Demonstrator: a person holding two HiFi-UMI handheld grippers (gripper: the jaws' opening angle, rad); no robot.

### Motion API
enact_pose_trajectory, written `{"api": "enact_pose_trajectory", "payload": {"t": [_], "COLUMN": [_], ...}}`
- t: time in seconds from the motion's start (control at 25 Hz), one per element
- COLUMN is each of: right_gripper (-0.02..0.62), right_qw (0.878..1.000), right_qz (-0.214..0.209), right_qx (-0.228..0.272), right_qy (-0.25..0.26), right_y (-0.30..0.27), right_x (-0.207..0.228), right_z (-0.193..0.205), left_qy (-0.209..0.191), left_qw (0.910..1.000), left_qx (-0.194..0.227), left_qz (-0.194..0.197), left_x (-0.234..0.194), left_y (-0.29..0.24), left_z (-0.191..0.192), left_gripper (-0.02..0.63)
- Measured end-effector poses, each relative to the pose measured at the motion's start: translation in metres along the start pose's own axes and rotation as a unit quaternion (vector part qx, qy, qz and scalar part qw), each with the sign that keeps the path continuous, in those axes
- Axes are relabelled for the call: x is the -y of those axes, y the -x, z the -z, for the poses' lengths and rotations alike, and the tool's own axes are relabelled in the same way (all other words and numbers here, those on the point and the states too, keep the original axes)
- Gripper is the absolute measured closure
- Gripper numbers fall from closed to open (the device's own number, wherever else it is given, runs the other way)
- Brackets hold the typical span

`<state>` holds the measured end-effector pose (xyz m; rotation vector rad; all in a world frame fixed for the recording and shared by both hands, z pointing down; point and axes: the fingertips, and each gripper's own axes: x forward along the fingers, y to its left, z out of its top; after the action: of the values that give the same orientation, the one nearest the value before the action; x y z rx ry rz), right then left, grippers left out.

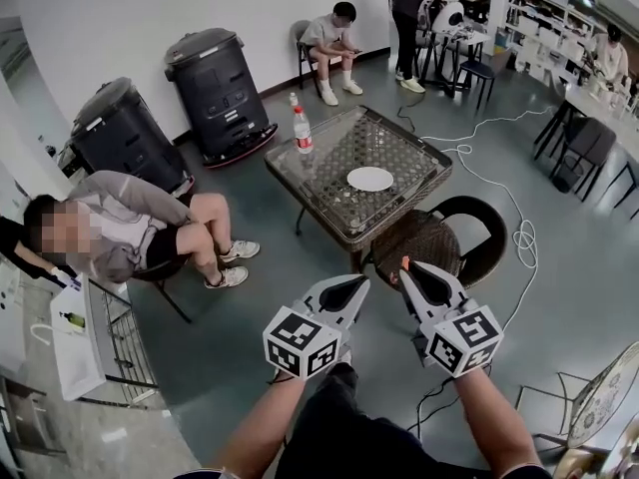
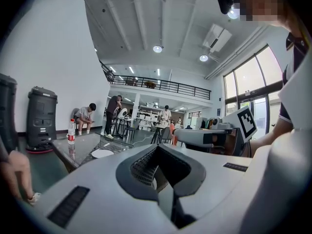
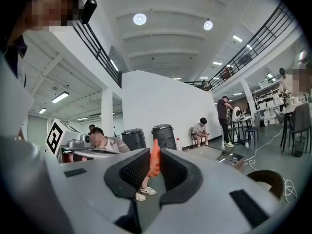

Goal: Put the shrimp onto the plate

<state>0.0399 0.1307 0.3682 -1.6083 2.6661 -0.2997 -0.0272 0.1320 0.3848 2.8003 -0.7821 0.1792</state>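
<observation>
A small orange shrimp (image 1: pixel 404 262) sticks up from the tips of my right gripper (image 1: pixel 406 268), which is shut on it. In the right gripper view the shrimp (image 3: pixel 154 157) stands upright between the dark pads (image 3: pixel 134 169). The white plate (image 1: pixel 370 179) lies empty on the glass-topped wicker table (image 1: pixel 329 203), well ahead of both grippers. My left gripper (image 1: pixel 359 283) hangs beside the right one, level with it, jaws together and holding nothing. In the left gripper view the plate (image 2: pixel 102 153) shows far off to the left.
A water bottle (image 1: pixel 302 131) stands at the table's far left corner. A wicker chair (image 1: pixel 424 239) and a dark round chair (image 1: pixel 491 230) sit between me and the table. A person (image 1: pixel 130 230) sits at left. White cable (image 1: pixel 499 183) trails over the floor.
</observation>
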Motion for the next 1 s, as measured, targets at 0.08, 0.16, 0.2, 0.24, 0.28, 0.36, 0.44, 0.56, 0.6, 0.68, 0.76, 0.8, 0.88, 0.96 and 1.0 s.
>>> {"api": "enact_pose_trajectory", "payload": {"t": [0.08, 0.16, 0.2, 0.24, 0.28, 0.36, 0.44, 0.56, 0.6, 0.68, 0.76, 0.8, 0.88, 0.96, 1.0], "right_gripper": [0.529, 0.529, 0.529, 0.529, 0.529, 0.529, 0.529, 0.529, 0.529, 0.529, 0.529, 0.529, 0.529, 0.529, 0.529], "right_qw": [1.000, 1.000, 1.000, 1.000, 1.000, 1.000, 0.999, 0.999, 0.999, 0.998, 0.998, 0.998, 0.997, 0.997, 0.996], "right_qz": [0.002, 0.003, 0.004, 0.007, 0.010, 0.015, 0.018, 0.023, 0.025, 0.031, 0.036, 0.039, 0.042, 0.043, 0.044], "right_qx": [-0.006, -0.010, -0.012, -0.015, -0.018, -0.023, -0.027, -0.034, -0.038, -0.047, -0.053, -0.056, -0.062, -0.069, -0.072], "right_qy": [0.001, 0.001, 0.000, -0.001, -0.002, -0.005, -0.007, -0.006, -0.004, -0.001, 0.001, 0.002, 0.003, 0.003, 0.003], "right_y": [-0.017, -0.037, -0.047, -0.058, -0.069, -0.090, -0.110, -0.142, -0.153, -0.172, -0.189, -0.197, -0.211, -0.223, -0.229], "right_x": [0.010, 0.020, 0.024, 0.030, 0.035, 0.047, 0.059, 0.076, 0.082, 0.093, 0.105, 0.110, 0.119, 0.127, 0.130], "right_z": [-0.001, -0.001, -0.001, -0.001, -0.001, -0.001, -0.001, 0.002, 0.003, 0.005, 0.005, 0.006, 0.008, 0.011, 0.012], "left_qy": [0.005, 0.010, 0.012, 0.015, 0.017, 0.020, 0.022, 0.026, 0.028, 0.031, 0.035, 0.036, 0.040, 0.044, 0.046], "left_qw": [1.0000, 0.9999, 0.9999, 0.9999, 0.9998, 0.9997, 0.9996, 0.9992, 0.9991, 0.9987, 0.9984, 0.9983, 0.9980, 0.9977, 0.9975], "left_qx": [-0.001, -0.003, -0.004, -0.006, -0.008, -0.011, -0.015, -0.024, -0.028, -0.035, -0.039, -0.040, -0.044, -0.047, -0.048], "left_qz": [0.002, 0.003, 0.005, 0.006, 0.008, 0.010, 0.013, 0.017, 0.018, 0.019, 0.021, 0.022, 0.022, 0.022, 0.022], "left_x": [-0.018, -0.038, -0.049, -0.059, -0.070, -0.090, -0.109, -0.138, -0.147, -0.164, -0.179, -0.185, -0.198, -0.209, -0.213], "left_y": [-0.011, -0.022, -0.027, -0.033, -0.039, -0.051, -0.063, -0.080, -0.085, -0.094, -0.103, -0.108, -0.115, -0.120, -0.123], "left_z": [-0.002, -0.003, -0.004, -0.004, -0.005, -0.007, -0.009, -0.009, -0.009, -0.008, -0.010, -0.010, -0.010, -0.009, -0.008], "left_gripper": [0.597, 0.597, 0.597, 0.597, 0.597, 0.597, 0.597, 0.597, 0.597, 0.597, 0.597, 0.597, 0.597, 0.597, 0.597]}}
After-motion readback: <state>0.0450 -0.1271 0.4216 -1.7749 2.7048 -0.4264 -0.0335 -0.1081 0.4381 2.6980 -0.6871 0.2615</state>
